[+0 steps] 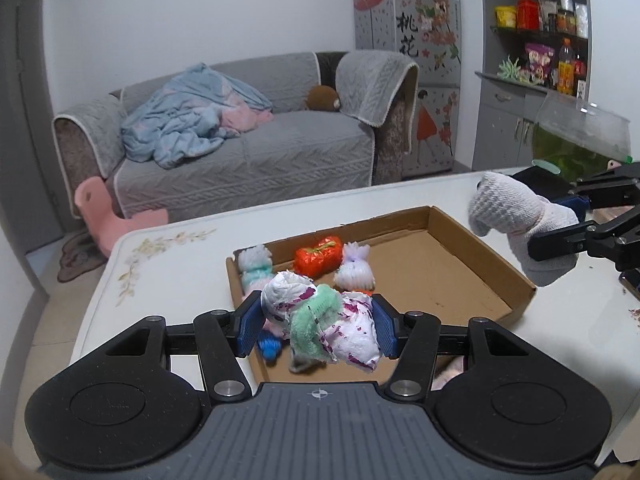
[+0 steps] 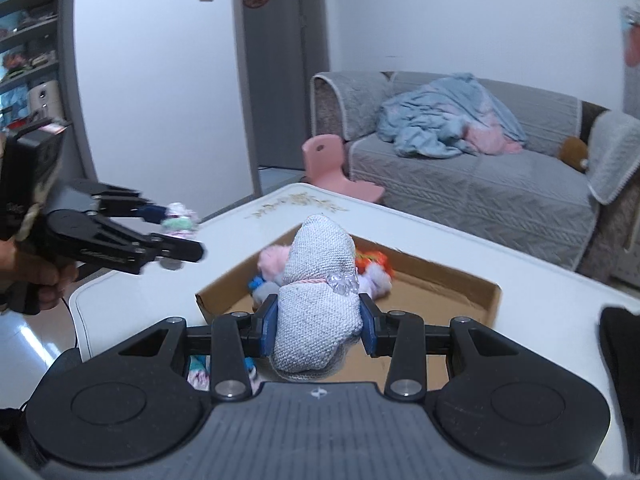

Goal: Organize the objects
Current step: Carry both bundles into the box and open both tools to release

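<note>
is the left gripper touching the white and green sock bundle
Touching. In the left wrist view both blue pads of the left gripper press on the sides of the sock bundle, which hangs above the cardboard tray.

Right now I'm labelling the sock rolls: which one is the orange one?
On the white table sits a shallow cardboard tray. Near its far-left corner lies the orange sock roll, the only bright orange bundle, between two pale ones.

Soft indoor light, bowed fisheye edges
</note>
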`<state>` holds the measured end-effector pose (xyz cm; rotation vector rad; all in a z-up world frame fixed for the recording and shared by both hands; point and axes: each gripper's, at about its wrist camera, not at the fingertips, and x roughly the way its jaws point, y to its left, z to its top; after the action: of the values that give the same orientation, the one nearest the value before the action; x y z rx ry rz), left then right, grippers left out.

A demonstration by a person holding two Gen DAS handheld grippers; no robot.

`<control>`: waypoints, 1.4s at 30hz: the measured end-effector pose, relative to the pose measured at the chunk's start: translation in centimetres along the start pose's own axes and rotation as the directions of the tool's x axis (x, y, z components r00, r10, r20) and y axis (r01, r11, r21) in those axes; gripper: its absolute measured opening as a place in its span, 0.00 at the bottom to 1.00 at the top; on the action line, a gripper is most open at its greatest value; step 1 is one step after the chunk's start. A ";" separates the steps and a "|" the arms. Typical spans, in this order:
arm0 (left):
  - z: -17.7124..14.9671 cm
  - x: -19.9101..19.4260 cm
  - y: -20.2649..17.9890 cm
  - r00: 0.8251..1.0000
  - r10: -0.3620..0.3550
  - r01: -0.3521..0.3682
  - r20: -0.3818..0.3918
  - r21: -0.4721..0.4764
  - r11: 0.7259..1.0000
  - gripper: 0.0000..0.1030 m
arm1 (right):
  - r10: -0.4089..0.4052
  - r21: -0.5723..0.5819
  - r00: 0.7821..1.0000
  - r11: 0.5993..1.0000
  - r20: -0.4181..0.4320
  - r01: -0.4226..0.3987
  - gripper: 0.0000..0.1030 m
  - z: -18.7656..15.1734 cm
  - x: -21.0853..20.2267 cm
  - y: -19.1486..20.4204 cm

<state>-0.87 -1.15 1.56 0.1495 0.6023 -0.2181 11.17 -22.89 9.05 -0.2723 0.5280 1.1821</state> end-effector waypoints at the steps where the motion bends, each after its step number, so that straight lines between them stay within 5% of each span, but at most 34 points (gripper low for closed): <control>1: 0.2 0.7 0.1 1.000 -0.006 0.006 -0.014 0.007 1.000 0.60 | 0.009 -0.001 1.000 1.000 -0.006 -0.009 0.36 0.3 0.7 0.0; 15: -1.8 8.4 1.1 0.979 -0.052 0.055 -0.198 0.011 0.998 0.60 | 0.130 -0.015 0.976 0.991 -0.177 -0.135 0.36 0.3 10.7 0.8; 42: -3.3 11.7 0.9 0.937 -0.048 0.064 -0.345 0.037 0.997 0.62 | 0.144 -0.057 0.908 0.982 -0.393 -0.181 0.38 -1.3 14.9 2.3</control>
<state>6.96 -1.46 -7.80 0.2192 0.9523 -0.2642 12.82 -10.66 0.22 -0.5581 0.8572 1.3241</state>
